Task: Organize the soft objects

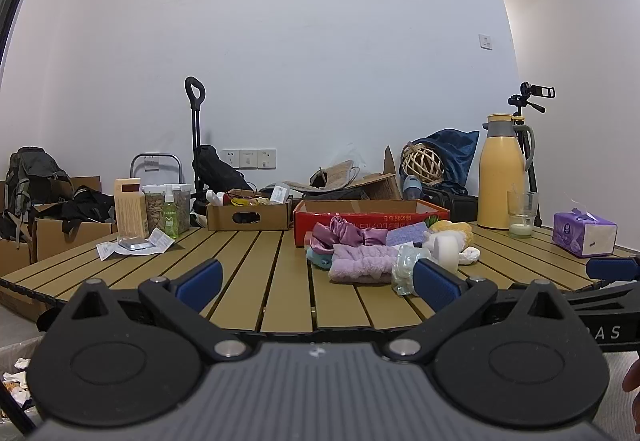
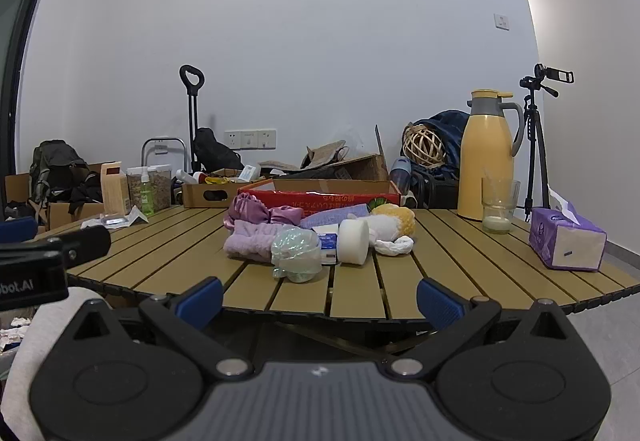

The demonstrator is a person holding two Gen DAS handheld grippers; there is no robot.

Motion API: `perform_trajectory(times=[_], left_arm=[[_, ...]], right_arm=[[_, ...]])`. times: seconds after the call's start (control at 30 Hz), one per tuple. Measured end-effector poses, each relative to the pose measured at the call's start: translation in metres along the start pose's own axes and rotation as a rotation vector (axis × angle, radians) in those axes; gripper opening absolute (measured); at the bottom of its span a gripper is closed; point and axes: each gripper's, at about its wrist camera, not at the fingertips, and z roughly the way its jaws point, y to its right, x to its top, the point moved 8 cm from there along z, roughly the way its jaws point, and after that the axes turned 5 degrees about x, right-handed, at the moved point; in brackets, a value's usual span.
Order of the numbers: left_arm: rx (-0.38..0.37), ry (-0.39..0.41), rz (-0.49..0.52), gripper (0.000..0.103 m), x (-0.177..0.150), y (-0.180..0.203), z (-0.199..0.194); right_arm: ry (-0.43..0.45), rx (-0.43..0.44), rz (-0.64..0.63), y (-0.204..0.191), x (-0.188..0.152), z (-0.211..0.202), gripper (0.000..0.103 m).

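A pile of soft things lies mid-table: a lilac towel headband (image 1: 362, 267) (image 2: 256, 237), a purple satin scrunchie (image 1: 344, 235) (image 2: 262, 215), a clear crinkled bag (image 1: 405, 269) (image 2: 297, 251), a white sponge disc (image 1: 446, 251) (image 2: 353, 241), a yellow and white plush (image 1: 454, 231) (image 2: 390, 223) and a lavender sponge (image 1: 406, 237). A red cardboard tray (image 1: 370, 215) (image 2: 320, 195) stands behind them. My left gripper (image 1: 316, 285) is open and empty at the near table edge. My right gripper (image 2: 320, 299) is open and empty, just short of the edge.
A yellow thermos (image 1: 505, 171) (image 2: 486, 157), a glass (image 1: 522, 215) (image 2: 498, 207) and a purple tissue pack (image 1: 584, 233) (image 2: 566, 241) stand right. A brown box (image 1: 248, 215), jars and a green spray bottle (image 1: 170, 211) stand far left. The slatted table (image 1: 256, 273) is tan.
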Motion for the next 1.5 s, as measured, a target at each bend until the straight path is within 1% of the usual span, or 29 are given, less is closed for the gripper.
perform_trajectory(times=[0.5, 0.87, 1.1, 1.23, 1.4, 1.43, 1.5], left_arm=[[0.004, -0.003, -0.001, 0.103, -0.001, -0.002, 0.001], [0.005, -0.003, -0.002, 0.103, -0.001, -0.002, 0.001], [0.000, -0.004, -0.002, 0.103, -0.003, -0.002, 0.003], [-0.016, -0.021, -0.013, 0.103, -0.008, -0.002, 0.008], [0.003, -0.030, -0.010, 0.103, -0.012, -0.003, 0.020], [-0.005, -0.037, -0.010, 0.103, -0.013, -0.002, 0.024], [-0.061, -0.070, -0.028, 0.103, -0.015, 0.000, 0.034]], right_arm=[[0.000, -0.013, 0.009, 0.003, 0.001, -0.001, 0.103], [-0.009, -0.002, 0.012, 0.002, 0.000, 0.001, 0.103], [-0.005, -0.023, 0.015, 0.005, -0.001, 0.001, 0.103], [-0.002, -0.026, 0.016, 0.007, -0.002, 0.002, 0.103], [-0.004, -0.040, 0.034, 0.014, -0.001, 0.009, 0.103], [0.004, -0.033, 0.046, 0.015, 0.000, 0.011, 0.103], [0.025, 0.003, 0.074, 0.018, 0.000, 0.015, 0.103]])
